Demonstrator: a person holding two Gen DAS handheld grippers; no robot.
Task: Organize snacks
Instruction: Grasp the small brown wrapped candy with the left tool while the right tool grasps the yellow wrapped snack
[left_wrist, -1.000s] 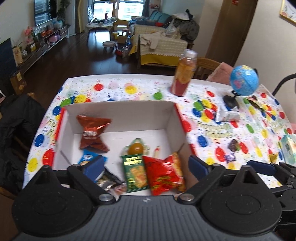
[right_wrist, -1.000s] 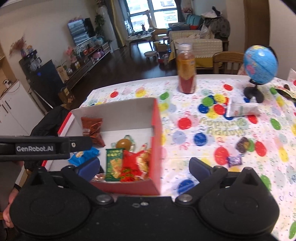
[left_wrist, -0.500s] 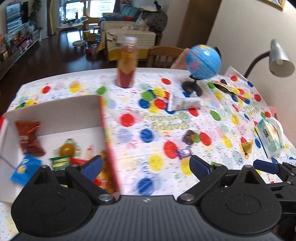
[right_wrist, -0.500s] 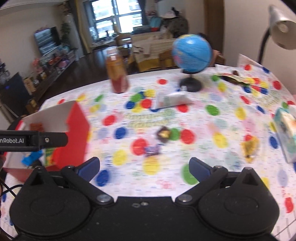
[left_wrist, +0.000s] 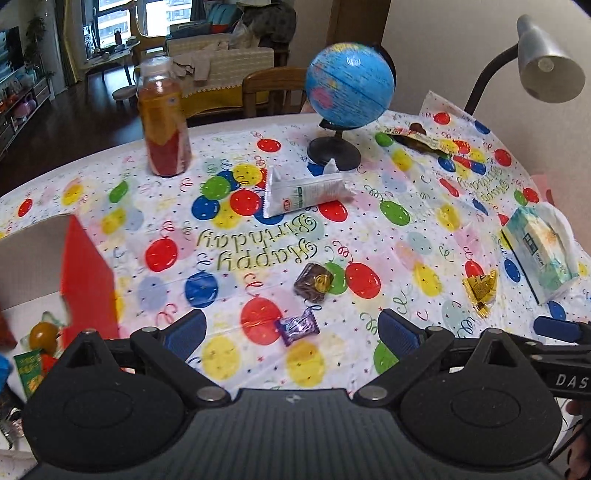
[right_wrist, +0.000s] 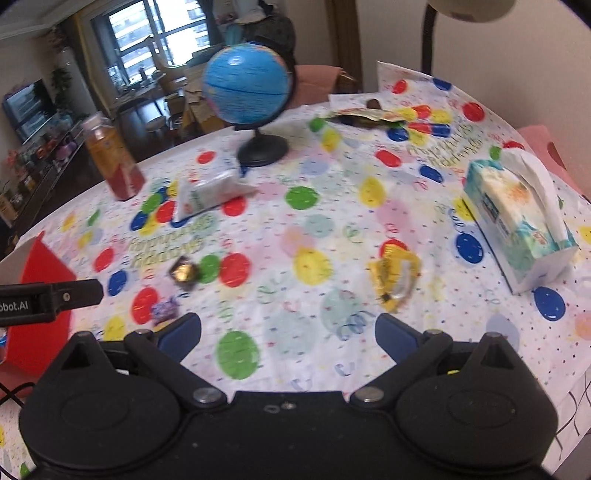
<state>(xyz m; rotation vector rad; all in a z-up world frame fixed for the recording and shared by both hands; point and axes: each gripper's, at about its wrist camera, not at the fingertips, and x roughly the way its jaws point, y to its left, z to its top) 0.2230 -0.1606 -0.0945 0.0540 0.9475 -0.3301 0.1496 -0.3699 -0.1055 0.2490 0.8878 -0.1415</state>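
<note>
Loose snacks lie on the balloon-print tablecloth: a purple candy (left_wrist: 296, 326), a brown-and-gold wrapped sweet (left_wrist: 314, 282), a yellow packet (left_wrist: 480, 290) and a white sachet (left_wrist: 304, 192). My left gripper (left_wrist: 291, 330) hangs open just above the purple candy, nothing between its fingers. My right gripper (right_wrist: 288, 328) is open too, with the yellow packet (right_wrist: 395, 277) ahead of its right finger and the purple candy (right_wrist: 164, 308) by its left finger. The red snack box (left_wrist: 86, 273) stands at the left edge with several packets inside.
A juice bottle (left_wrist: 162, 122), a blue globe (left_wrist: 349, 85), a tissue pack (left_wrist: 537, 253) and a desk lamp (left_wrist: 546, 70) stand around the table. A dark wrapper (left_wrist: 419, 138) lies at the far right. The table edge runs close on the right.
Both grippers have swung right, away from over the snack box to the loose sweets on the cloth. The box has slid to the left edge of both views.
</note>
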